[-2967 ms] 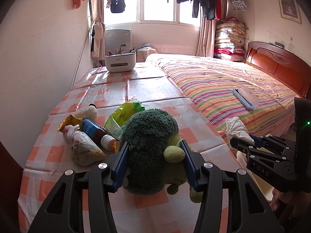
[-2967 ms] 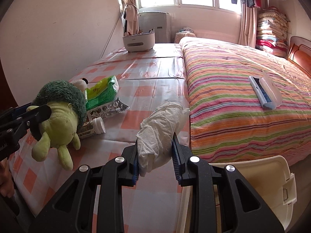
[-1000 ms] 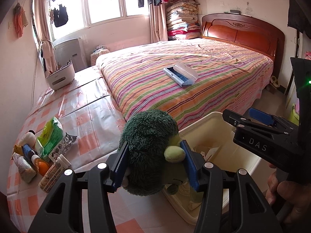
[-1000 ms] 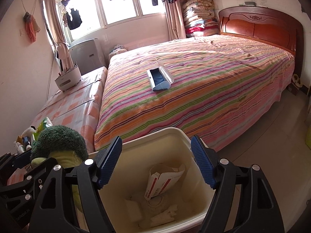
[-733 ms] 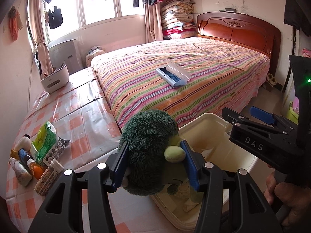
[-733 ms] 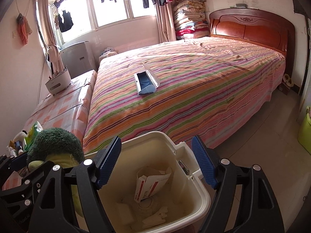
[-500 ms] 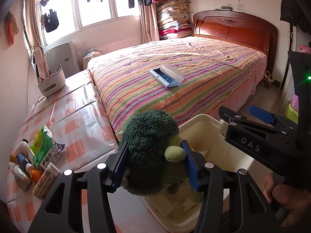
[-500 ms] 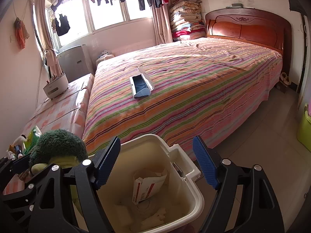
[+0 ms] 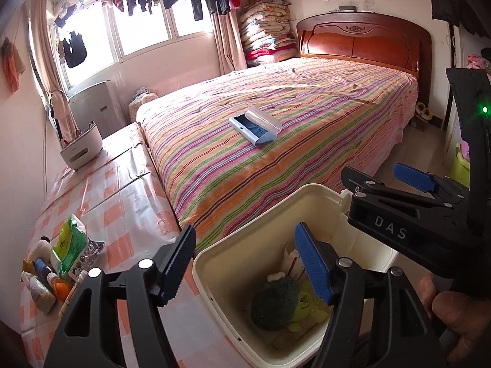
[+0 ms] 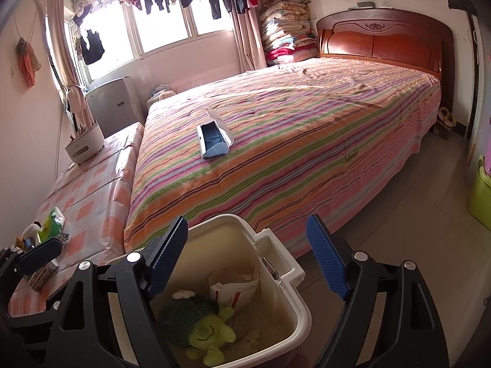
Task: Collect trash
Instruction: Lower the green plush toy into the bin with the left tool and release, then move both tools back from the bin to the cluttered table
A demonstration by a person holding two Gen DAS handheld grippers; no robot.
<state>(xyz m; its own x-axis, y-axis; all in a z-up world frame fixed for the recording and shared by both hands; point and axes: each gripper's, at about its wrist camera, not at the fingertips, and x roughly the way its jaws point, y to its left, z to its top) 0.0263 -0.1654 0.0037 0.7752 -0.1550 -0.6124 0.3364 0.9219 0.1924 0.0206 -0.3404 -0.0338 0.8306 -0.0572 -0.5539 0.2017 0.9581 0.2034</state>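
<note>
A green plush toy (image 9: 276, 302) lies loose inside the cream trash bin (image 9: 214, 254), beside a crumpled carton (image 10: 236, 285). My left gripper (image 9: 245, 260) hangs over the bin's near corner, its jaws opening with nothing between them. My right gripper (image 10: 248, 254) is above the same bin (image 10: 276, 245), also opening and empty, with the plush toy (image 10: 190, 316) below it. More trash stays on the checked table: a green packet (image 9: 69, 239), small bottles (image 9: 46, 271) and a wrapped lump (image 9: 41, 291).
The striped bed (image 9: 276, 153) fills the middle, with a blue-and-white case (image 9: 254, 127) on it. A white box (image 9: 81, 150) stands at the table's far end. A green tub (image 10: 481, 196) sits on the floor at right. A hand (image 9: 454, 309) holds the right gripper.
My left gripper's jaws have spread and the plush toy has dropped from them into the bin. The right gripper stays wide over the bin.
</note>
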